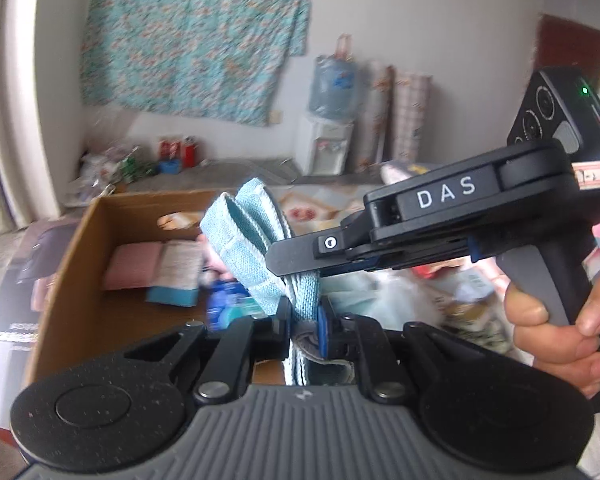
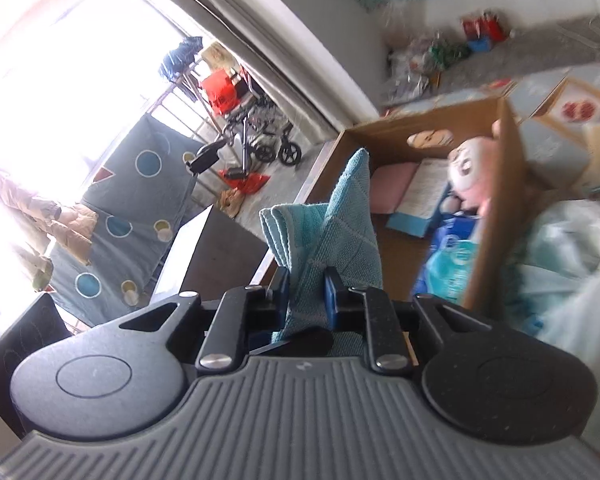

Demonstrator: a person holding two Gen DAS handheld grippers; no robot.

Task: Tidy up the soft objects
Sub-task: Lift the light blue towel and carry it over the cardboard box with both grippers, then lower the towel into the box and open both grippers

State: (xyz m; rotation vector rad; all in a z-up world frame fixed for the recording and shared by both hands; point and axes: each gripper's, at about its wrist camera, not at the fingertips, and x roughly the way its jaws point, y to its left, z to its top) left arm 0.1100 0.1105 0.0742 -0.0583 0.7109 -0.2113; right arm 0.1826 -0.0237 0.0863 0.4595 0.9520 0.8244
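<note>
The folded light-blue woven cloth (image 1: 256,248) hangs in the air between both tools, just over the near wall of the open brown cardboard box (image 1: 80,264). The left gripper (image 1: 304,320) has its fingers clamped on the cloth's lower end, and the right gripper (image 2: 306,292) has its fingers clamped on another part of the same fold. The cloth's long axis runs up and away from the left fingers, tilting toward the box. In the left wrist view the right tool reaches in from the right, held by a hand (image 1: 560,320). The box lies ahead and below; a pink folded pad (image 1: 134,264) and a pink plush doll (image 2: 470,172) already fill its floor, leaving open room nearer the left wall.
</note>
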